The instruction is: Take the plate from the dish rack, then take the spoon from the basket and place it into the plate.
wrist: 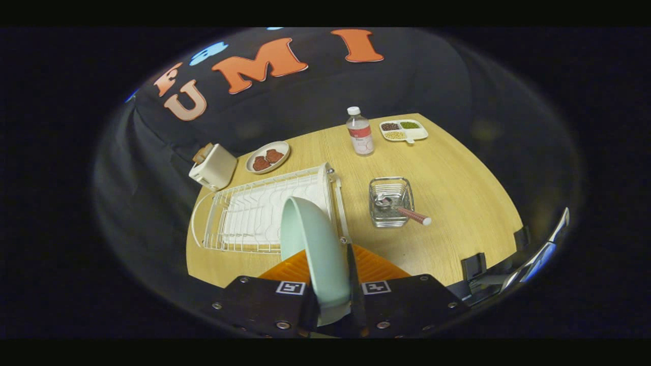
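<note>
**Plate lifted from rack, spoon next**

Plate (315, 254), pale green and held on edge, is clamped by its rim between the fingers of the hand-held gripper (333, 310), above the near end of the white dish rack (244, 213). Step one looks nearly finished. Next, I judge, the plate needs setting flat on the bench (457, 203) before reaching for the spoon (407, 211) in the wire basket (390, 203).

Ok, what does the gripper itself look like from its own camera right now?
The gripper has a wide, dark, flat-faced body with small round screw heads along it. Two square black-and-white tracking markers sit on it, one each side of the central gap. Behind them shows an orange ribbed part. No cables or sleeves are visible.
</note>
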